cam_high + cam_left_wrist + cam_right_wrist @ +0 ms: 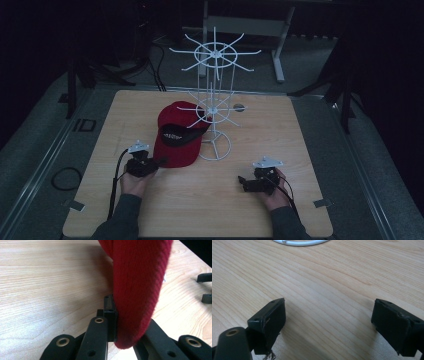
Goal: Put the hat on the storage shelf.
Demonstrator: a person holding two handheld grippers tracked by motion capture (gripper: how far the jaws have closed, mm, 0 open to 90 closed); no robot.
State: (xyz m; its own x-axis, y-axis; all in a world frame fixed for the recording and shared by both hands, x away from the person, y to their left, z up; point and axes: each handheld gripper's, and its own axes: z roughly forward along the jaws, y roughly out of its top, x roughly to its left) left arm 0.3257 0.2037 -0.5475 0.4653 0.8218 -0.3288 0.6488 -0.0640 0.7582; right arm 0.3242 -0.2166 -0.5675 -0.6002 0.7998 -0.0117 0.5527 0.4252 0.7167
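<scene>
Left gripper (159,161), jaws pinching the near brim edge of the red cap (176,145) at centre frame, with the white wire rack (215,107) directly right of the cap; right gripper (243,182), jaws spread, rests lower right, farther off.

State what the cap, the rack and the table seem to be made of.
Cap: red ribbed cloth, matte, probably cotton twill. Rack: thin white wire, likely coated metal. Table: pale wood grain, smooth, perhaps laminate.
</scene>
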